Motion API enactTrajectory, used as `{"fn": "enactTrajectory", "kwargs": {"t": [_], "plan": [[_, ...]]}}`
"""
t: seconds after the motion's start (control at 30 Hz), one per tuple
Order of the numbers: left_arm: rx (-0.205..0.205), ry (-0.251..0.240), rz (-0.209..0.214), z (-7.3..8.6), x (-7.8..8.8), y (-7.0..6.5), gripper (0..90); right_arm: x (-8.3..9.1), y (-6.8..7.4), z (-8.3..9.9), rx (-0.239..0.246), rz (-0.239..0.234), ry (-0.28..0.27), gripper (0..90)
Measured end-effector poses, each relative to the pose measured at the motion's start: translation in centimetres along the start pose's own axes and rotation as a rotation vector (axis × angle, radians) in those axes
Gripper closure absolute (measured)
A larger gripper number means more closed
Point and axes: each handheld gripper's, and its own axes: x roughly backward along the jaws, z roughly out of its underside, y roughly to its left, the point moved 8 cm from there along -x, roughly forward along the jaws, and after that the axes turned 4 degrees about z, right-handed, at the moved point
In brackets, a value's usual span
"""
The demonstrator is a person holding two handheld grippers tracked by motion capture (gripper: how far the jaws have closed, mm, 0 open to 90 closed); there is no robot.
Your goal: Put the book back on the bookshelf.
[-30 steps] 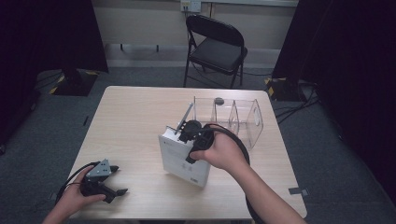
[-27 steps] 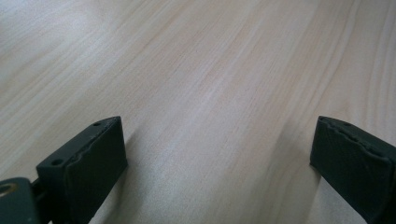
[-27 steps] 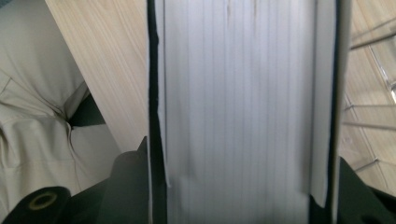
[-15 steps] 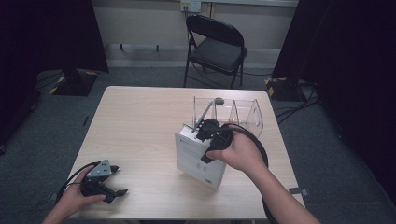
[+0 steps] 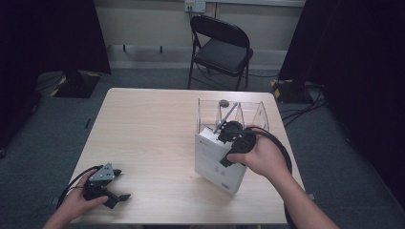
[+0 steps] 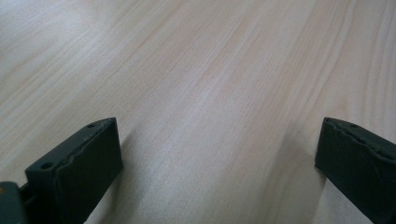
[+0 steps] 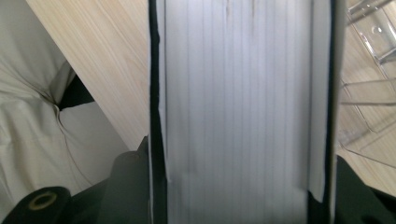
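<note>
A thick white book stands on edge, tilted, just in front of a clear plastic divider rack. My right gripper is shut on the book's upper edge, with a hand around it. In the right gripper view the book's page block sits between the two black jaws of the right gripper, and the rack shows at the right. My left gripper rests on the table at the front left, open. Bare wood lies between the jaws of the left gripper.
The light wooden table has bare room across its left and middle. A black folding chair stands behind the far edge. Pale cloth shows past the table edge in the right gripper view. Cables trail from both grippers.
My right gripper has carried the book to the right, in front of the rack. The left gripper has stayed in place.
</note>
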Motion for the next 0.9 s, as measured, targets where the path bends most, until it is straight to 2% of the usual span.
{"fn": "enactTrajectory", "kwargs": {"t": [0.2,0.4,0.57,0.77,0.9], "plan": [[-0.003,0.001,-0.001,0.0,0.0,0.0,0.0,0.4,-0.6,0.8,-0.016,0.016,0.001,52.2],[-0.008,0.004,0.0,0.0,0.0,0.1,0.0,0.6,-1.2,1.6,-0.05,0.006,-0.001,52.3],[-0.007,0.004,0.0,0.0,0.0,0.0,0.0,0.7,-1.7,2.4,-0.065,0.021,0.019,52.3],[-0.003,0.001,-0.001,0.0,0.0,0.0,0.0,0.9,-2.3,3.3,-0.108,-0.003,0.024,52.3],[-0.007,0.002,-0.002,0.0,0.0,0.1,0.0,1.3,-2.8,4.0,-0.126,0.007,0.023,52.3]]}}
